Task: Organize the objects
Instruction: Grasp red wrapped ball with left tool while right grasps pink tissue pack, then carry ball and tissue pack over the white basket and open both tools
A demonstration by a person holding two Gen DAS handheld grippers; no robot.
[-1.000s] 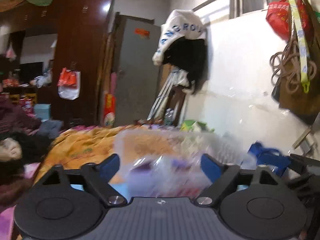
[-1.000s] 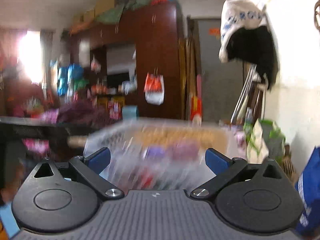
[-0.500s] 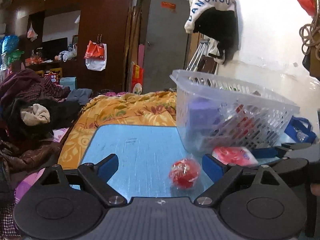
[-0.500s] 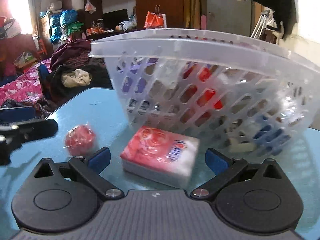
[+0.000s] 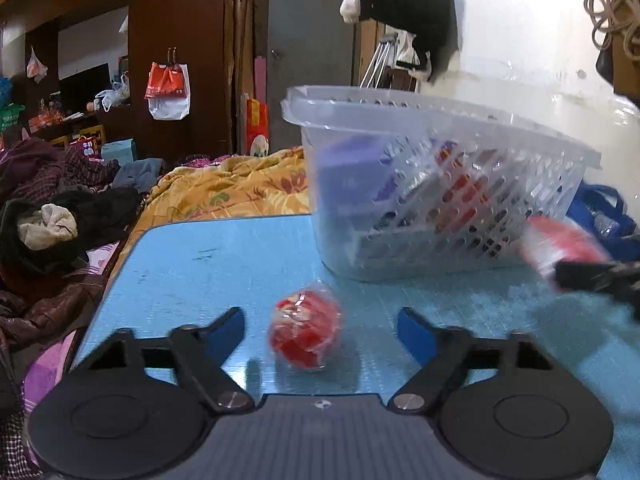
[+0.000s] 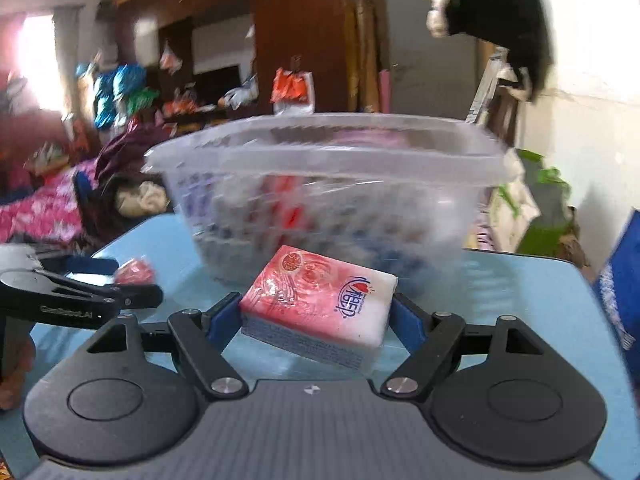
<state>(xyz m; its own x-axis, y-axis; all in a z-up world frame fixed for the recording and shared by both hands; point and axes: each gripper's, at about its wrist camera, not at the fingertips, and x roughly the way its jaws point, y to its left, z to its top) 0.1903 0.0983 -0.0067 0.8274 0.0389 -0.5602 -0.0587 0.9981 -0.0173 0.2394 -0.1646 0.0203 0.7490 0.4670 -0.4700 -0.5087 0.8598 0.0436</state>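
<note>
On the blue table, the right hand-held gripper has just closed onto a pink tissue pack bearing Chinese writing; the left hand-held gripper, closing, straddles an untouched red ball.

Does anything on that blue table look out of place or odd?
Two things sit loose outside the basket, which already holds other items: a red wrapped ball between the left gripper pads, untouched, and a pink tissue pack the right gripper is clamping. Nothing looks spilled or broken.

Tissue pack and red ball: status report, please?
Right gripper closing, pads on tissue pack. Left gripper closing around red ball, not touching. Basket behind; path clear.
</note>
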